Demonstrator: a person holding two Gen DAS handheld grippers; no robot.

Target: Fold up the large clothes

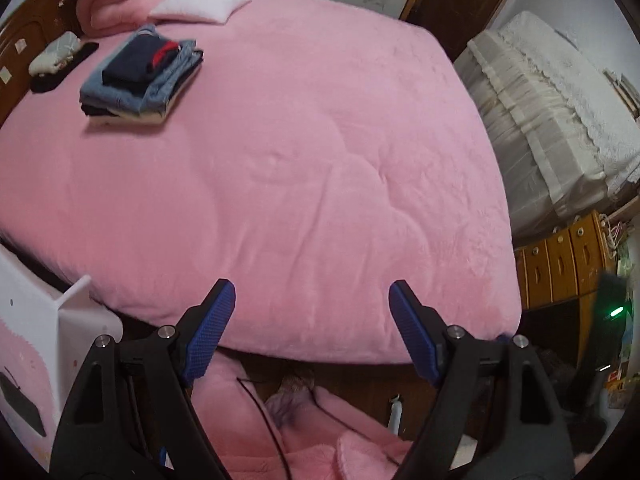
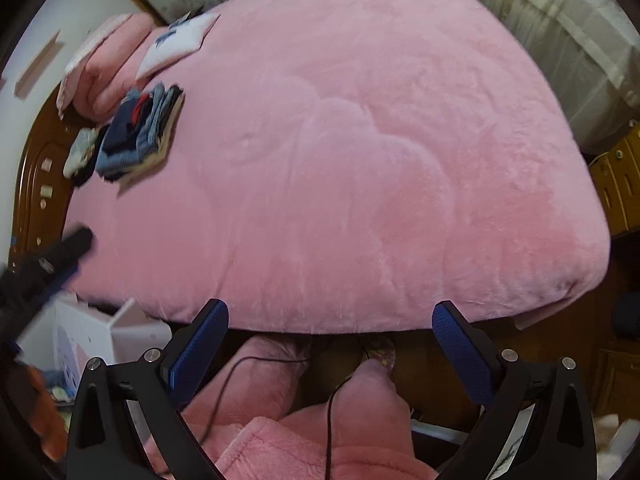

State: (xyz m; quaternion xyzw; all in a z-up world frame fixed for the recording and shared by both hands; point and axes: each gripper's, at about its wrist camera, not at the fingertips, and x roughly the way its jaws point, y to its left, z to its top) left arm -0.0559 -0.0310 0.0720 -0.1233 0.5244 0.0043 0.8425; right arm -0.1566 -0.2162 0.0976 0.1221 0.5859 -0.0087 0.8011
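A pile of folded clothes (image 1: 140, 76), blue denim with a dark navy piece on top, lies at the far left of a pink bed cover (image 1: 300, 160). The pile also shows in the right wrist view (image 2: 140, 136) on the same cover (image 2: 360, 160). My left gripper (image 1: 312, 300) is open and empty, held above the near edge of the bed. My right gripper (image 2: 330, 320) is open and empty, also over the near edge. The left gripper shows blurred at the left of the right wrist view (image 2: 52, 264). No unfolded garment lies on the bed.
A white pillow (image 1: 200, 6) and rolled pink bedding (image 1: 112, 4) lie at the head by a wooden headboard (image 1: 20, 52). A white-covered piece (image 1: 552, 120) and wooden drawers (image 1: 560, 264) stand right. A white box (image 1: 60, 320) is near left. Pink-clad legs (image 2: 320, 432) are below.
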